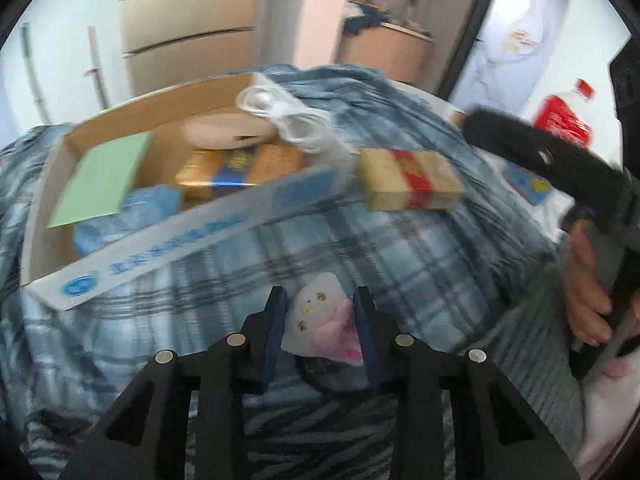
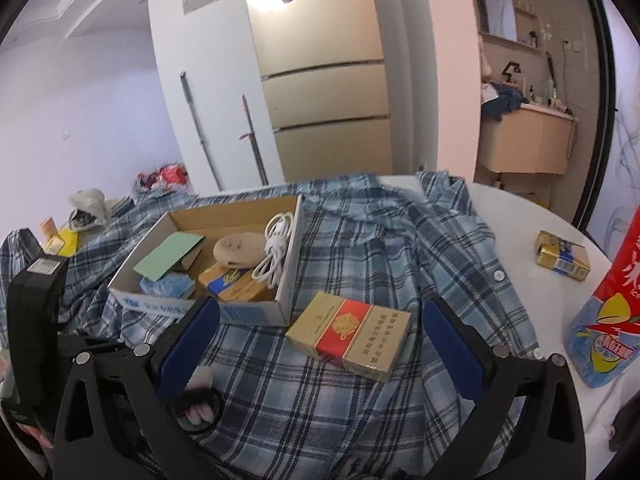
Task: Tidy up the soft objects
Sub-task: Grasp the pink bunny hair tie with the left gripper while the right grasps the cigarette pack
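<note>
Left tongs (image 1: 320, 320) clenched on small white-and-pink plush toy (image 1: 320, 320), held just above plaid shirt (image 1: 400, 248) draped over the surface. Cardboard box (image 1: 132, 256) lies far-left of the toy, its long axis running near-left to far-right. Right tongs (image 2: 320, 344) released, jaws wide and empty, gold-and-red packet (image 2: 352, 336) lying between them. Judged: left hand is the nearer for carrying the toy boxward.

Beyond the table I see a pale wall (image 2: 80, 92), a tall beige fridge (image 2: 324, 80), two poles (image 2: 200, 128) leaning beside it, and a washroom cabinet (image 2: 524, 144) through the doorway.
</note>
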Demonstrator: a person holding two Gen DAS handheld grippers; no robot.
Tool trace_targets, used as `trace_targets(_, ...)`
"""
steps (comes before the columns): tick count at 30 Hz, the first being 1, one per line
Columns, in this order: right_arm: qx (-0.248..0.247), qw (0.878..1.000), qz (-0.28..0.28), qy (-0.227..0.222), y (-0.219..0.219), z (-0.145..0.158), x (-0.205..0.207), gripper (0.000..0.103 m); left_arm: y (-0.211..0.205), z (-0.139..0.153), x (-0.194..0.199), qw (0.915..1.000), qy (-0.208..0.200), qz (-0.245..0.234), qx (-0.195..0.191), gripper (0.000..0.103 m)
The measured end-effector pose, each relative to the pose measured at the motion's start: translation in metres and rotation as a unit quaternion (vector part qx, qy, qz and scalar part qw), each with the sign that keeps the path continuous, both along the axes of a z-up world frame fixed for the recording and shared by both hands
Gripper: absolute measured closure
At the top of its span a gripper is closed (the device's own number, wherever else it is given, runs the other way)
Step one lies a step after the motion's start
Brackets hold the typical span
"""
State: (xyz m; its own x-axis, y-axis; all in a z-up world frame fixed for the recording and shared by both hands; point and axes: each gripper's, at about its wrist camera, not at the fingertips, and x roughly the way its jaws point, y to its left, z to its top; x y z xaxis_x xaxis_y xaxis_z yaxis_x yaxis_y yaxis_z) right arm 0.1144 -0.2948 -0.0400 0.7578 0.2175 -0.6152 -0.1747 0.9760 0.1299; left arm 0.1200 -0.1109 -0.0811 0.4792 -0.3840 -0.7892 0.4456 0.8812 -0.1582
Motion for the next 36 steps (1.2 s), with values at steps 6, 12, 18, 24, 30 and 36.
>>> trace_targets(6, -0.054, 0.995, 0.067, 0.049, 0.008, 0.003, 0.010, 0.014, 0.016, 0.028, -0.015, 0.9961, -0.079, 0.020, -0.034, 0.072)
trace_targets(12, -0.056, 0.987, 0.100, 0.110, 0.005, -0.007, 0.043, 0.026, 0.022, 0.047, -0.031, 0.9857, -0.157, 0.034, -0.051, 0.072)
trace_targets(18, -0.059, 0.984, 0.090, 0.139, 0.009, -0.029, 0.069, 0.027, 0.031, 0.049, -0.024, 0.9843, -0.153, 0.058, -0.066, 0.072)
trace_targets(24, -0.038, 0.977, 0.122, 0.169, 0.002, -0.037, 0.091, 0.021, 0.028, 0.049, -0.031, 0.9831, -0.165, 0.051, -0.061, 0.072)
trace_targets(30, -0.082, 0.964, 0.161, 0.197, 0.007, -0.048, 0.090, 0.020, 0.029, 0.049, -0.031, 0.9822, -0.167, 0.055, -0.066, 0.072)
trace_targets(36, -0.082, 0.955, 0.191, 0.214, 0.016, -0.047, 0.066, 0.020, 0.029, 0.050, -0.031, 0.9820, -0.169, 0.055, -0.066, 0.072)
